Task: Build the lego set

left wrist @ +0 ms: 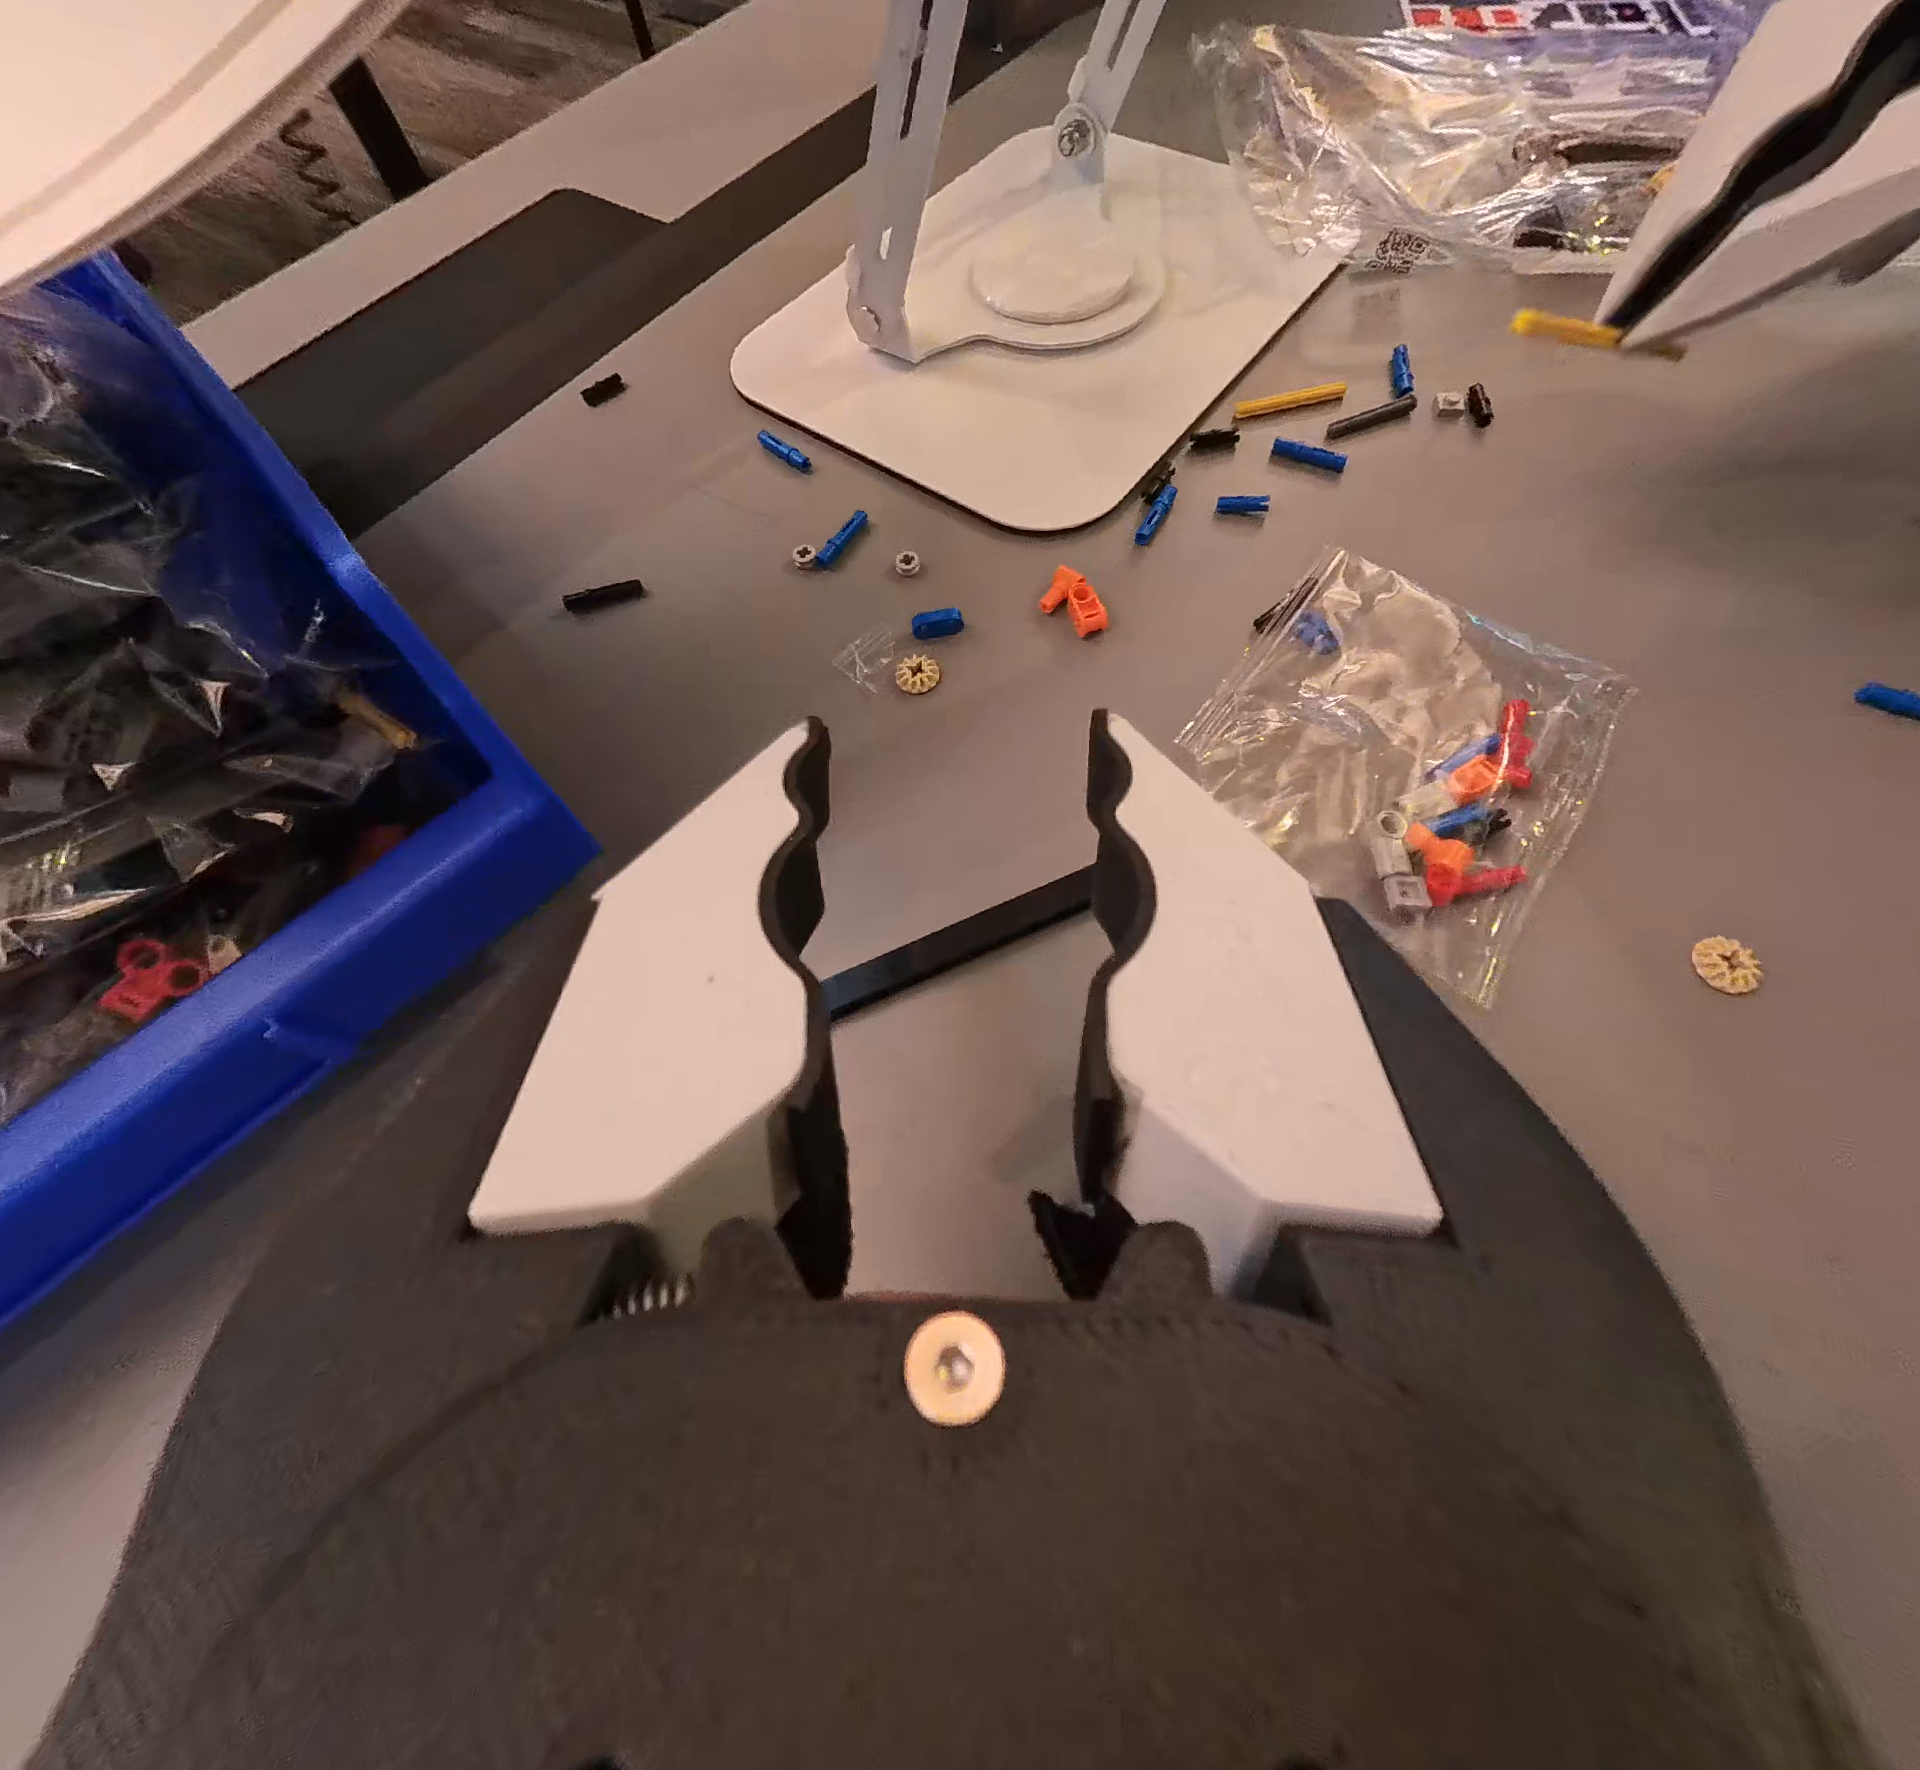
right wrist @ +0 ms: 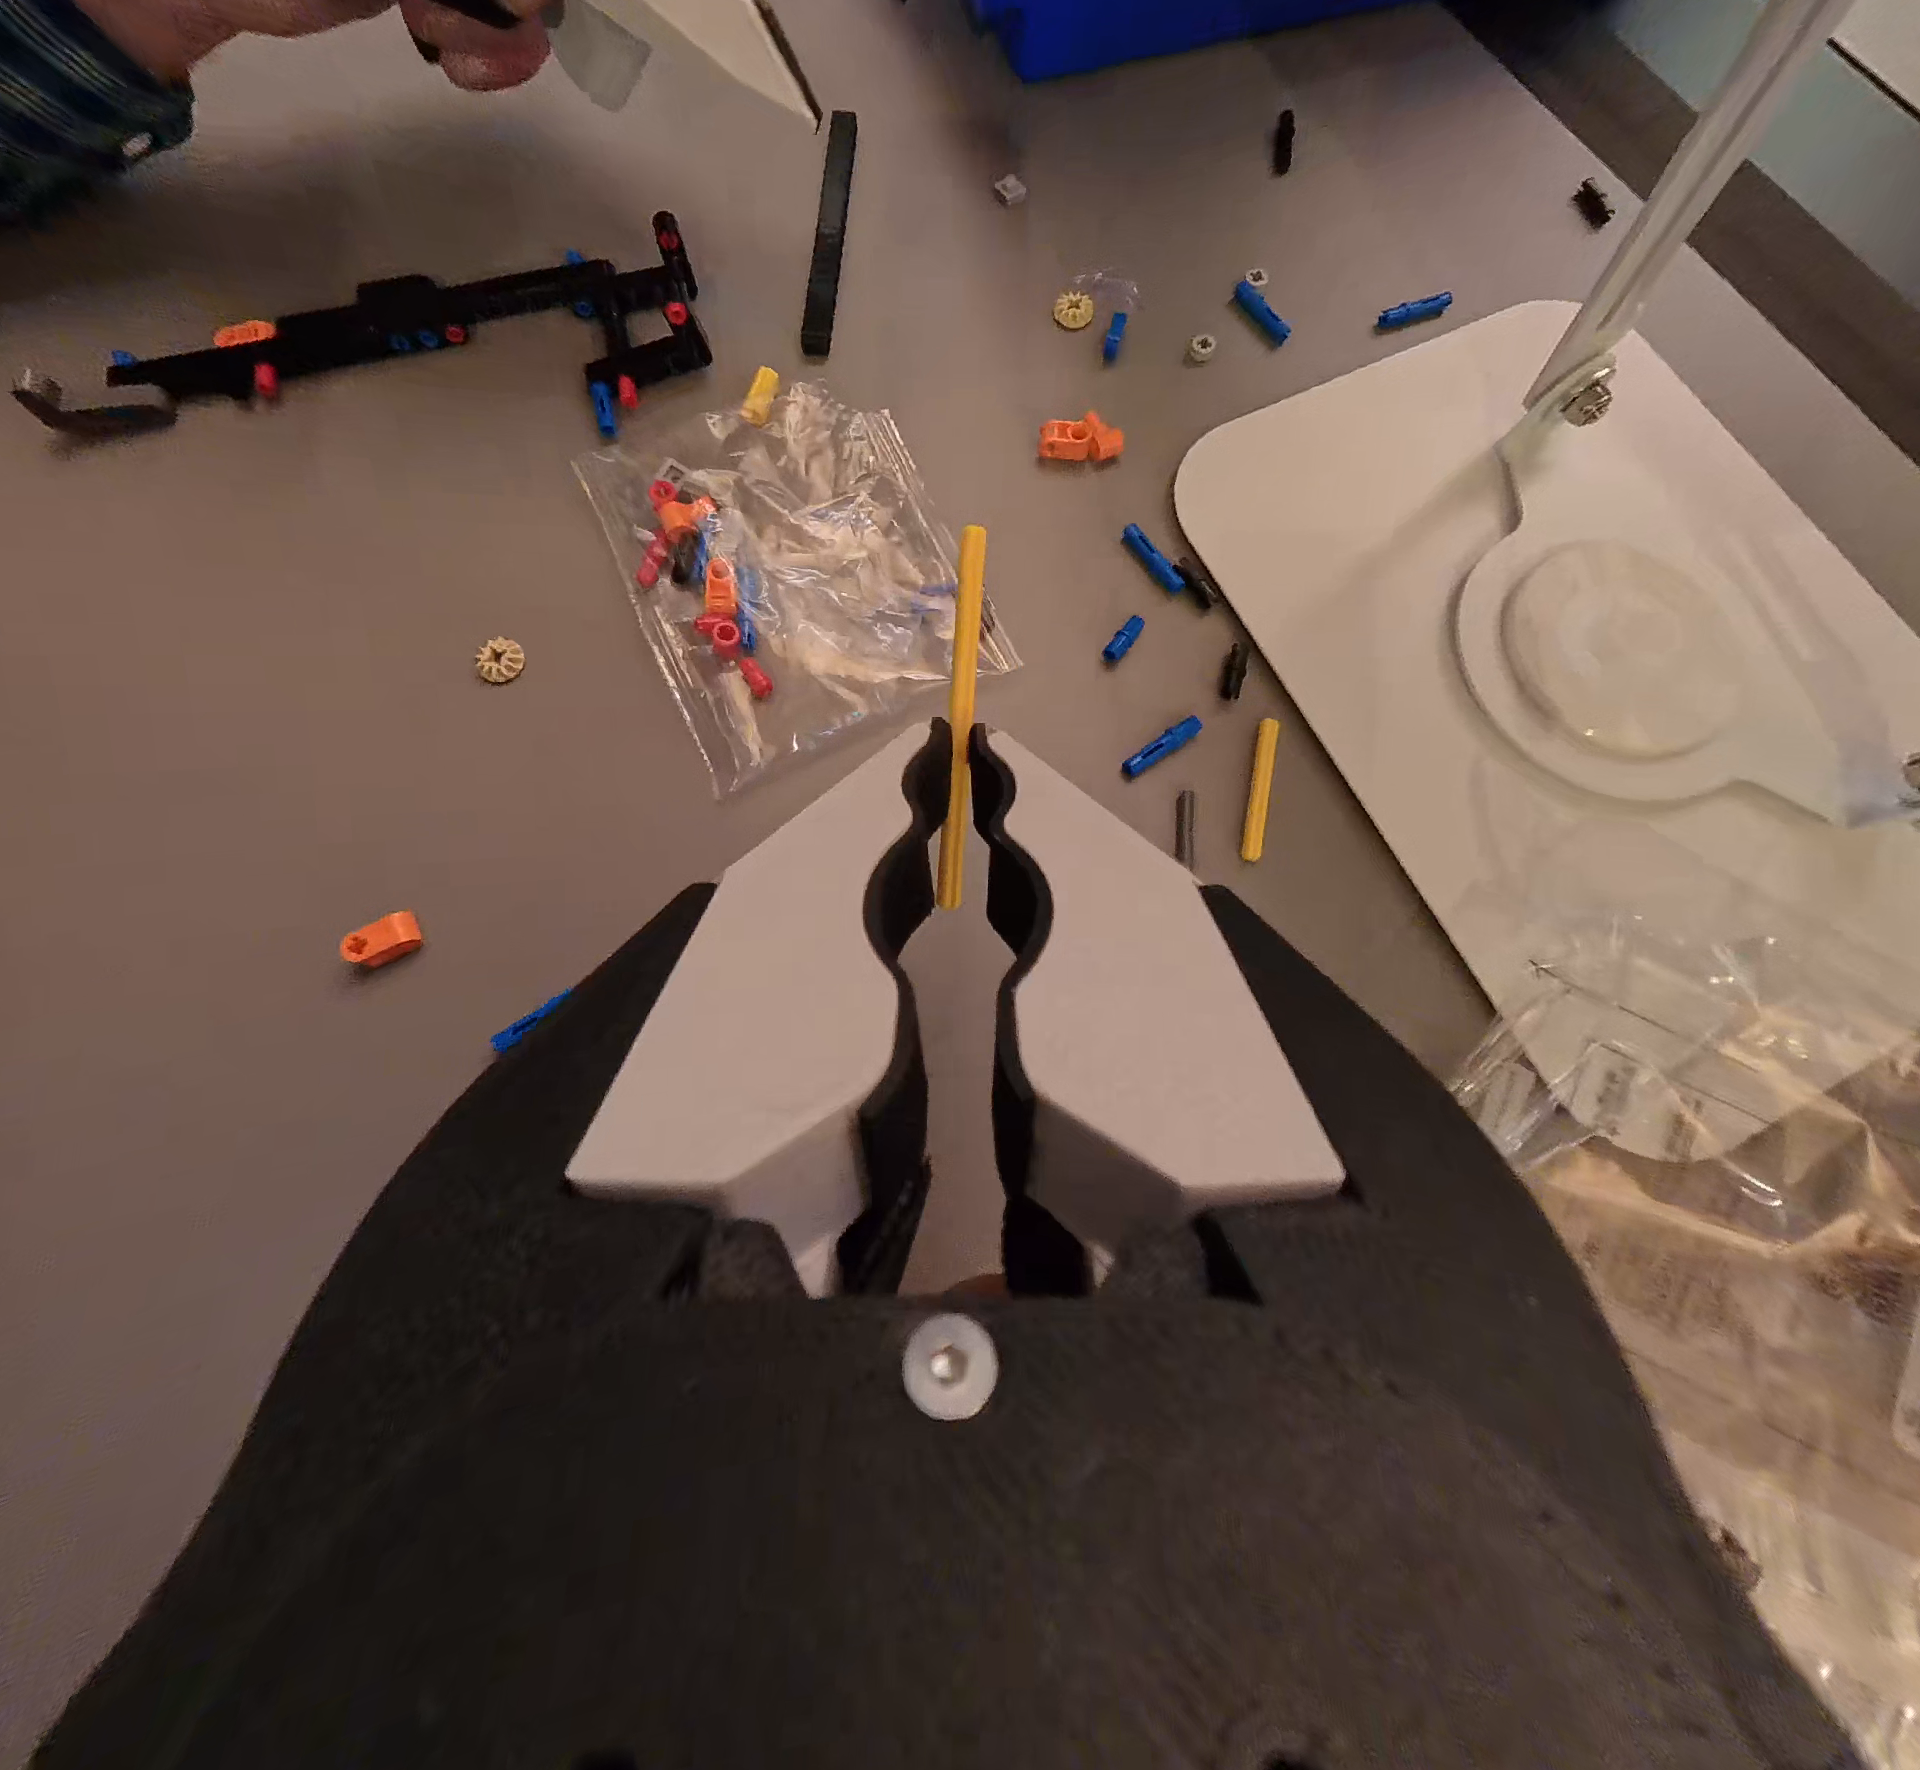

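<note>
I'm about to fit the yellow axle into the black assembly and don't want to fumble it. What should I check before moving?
1. Right gripper holds the yellow axle: ok, shut on it near the fingertips.
2. Axle alignment: ok, it points straight ahead along the fingers, most of its length sticking out.
3. Left gripper free to steady parts: ok, open and holding nothing.
4. Black assembly within reach: ok, it lies on the grey table, ungripped.
5. Target hole on the assembly: cannot tell from these views.
6. Path clear: not ok, the clear bag of small parts lies between axle and assembly.
</note>
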